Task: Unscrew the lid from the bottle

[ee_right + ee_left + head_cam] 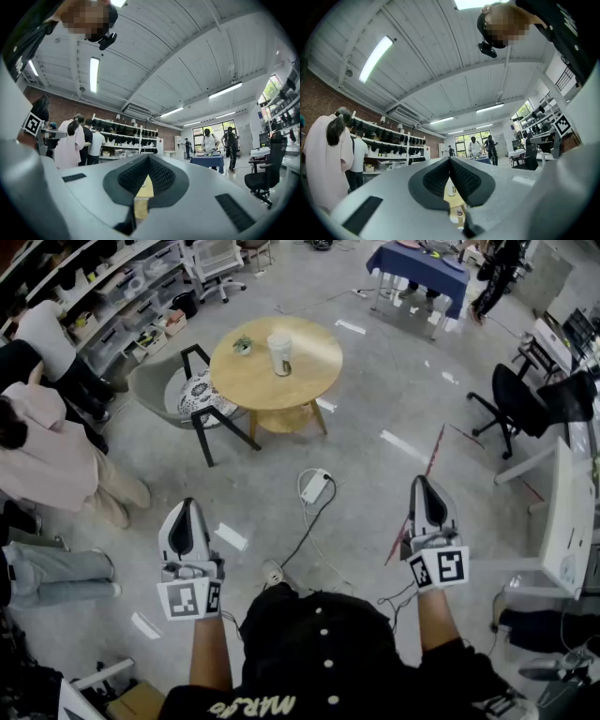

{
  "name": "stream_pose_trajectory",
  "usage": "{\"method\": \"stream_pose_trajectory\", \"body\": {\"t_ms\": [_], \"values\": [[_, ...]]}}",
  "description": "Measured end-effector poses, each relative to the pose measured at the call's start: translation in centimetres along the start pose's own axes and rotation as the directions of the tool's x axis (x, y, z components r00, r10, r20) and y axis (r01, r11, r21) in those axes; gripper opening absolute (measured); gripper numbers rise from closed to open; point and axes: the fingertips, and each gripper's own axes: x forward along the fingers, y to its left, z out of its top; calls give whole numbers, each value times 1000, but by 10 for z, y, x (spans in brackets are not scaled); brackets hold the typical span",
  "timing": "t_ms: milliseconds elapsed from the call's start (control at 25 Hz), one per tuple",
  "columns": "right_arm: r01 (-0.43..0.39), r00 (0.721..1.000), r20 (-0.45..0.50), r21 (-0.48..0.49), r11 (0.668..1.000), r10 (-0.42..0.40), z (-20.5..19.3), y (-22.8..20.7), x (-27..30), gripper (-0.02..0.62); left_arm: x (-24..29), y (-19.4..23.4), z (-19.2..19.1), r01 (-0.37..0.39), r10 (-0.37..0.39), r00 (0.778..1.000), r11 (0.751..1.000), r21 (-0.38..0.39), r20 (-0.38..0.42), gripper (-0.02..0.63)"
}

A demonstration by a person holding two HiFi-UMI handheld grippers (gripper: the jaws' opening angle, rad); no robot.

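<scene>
two grippers are hanging low and close to the person, well short of the work. the left gripper (190,506) and the right gripper (421,484) are both showing jaws pressed together with nothing between the pads, and each gripper view is showing the same meeting of the dark ribbed pads.

the bottle (280,356) is standing upright far ahead of both tools, between their two lines and somewhat nearer the left gripper's side. it is resting on a round table (319,367).

judging by its pale, see-through look, the bottle is probably thin plastic: light, a little springy under pressure, smooth enough to be turning in the pads, and easy to tip. one gripper is likely needing to clamp the body low down, firmly but without crushing it. the other is likely needing to close across the lid (278,336) at its rim, where the twist can bite. whether the lid is ribbed is too small to tell.

counting what is lying ahead of the tools:
- one bottle, wearing one lid
- one small green item (243,345), sitting just beside the bottle on the side toward the left gripper
- one round table carrying both
- one chair (173,390), standing against the table on that same side
</scene>
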Motion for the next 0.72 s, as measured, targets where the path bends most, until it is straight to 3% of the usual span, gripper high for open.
{"method": "stream_pose_trajectory", "body": {"t_ms": [360,560,600,680,720], "values": [[-16,1000,9,85,996,15,-3,1,-3,5,-5,-10,-7,9,-10,1000,1000,-22,-25,3],[-80,997,-11,76,994,81,-10,21,8,106,-1,-14,-17,57,-57,997,998,-8,-43,11],[-97,995,-14,79,992,98,-11,27,13,148,2,-15,-20,74,-75,996,997,-13,-45,87],[-129,991,-16,88,988,131,-14,40,24,316,9,-13,-28,103,-103,993,995,-11,-51,309],[-140,990,-16,89,986,142,-16,47,30,376,13,-11,-32,112,-112,992,994,-1,-59,354]]}}
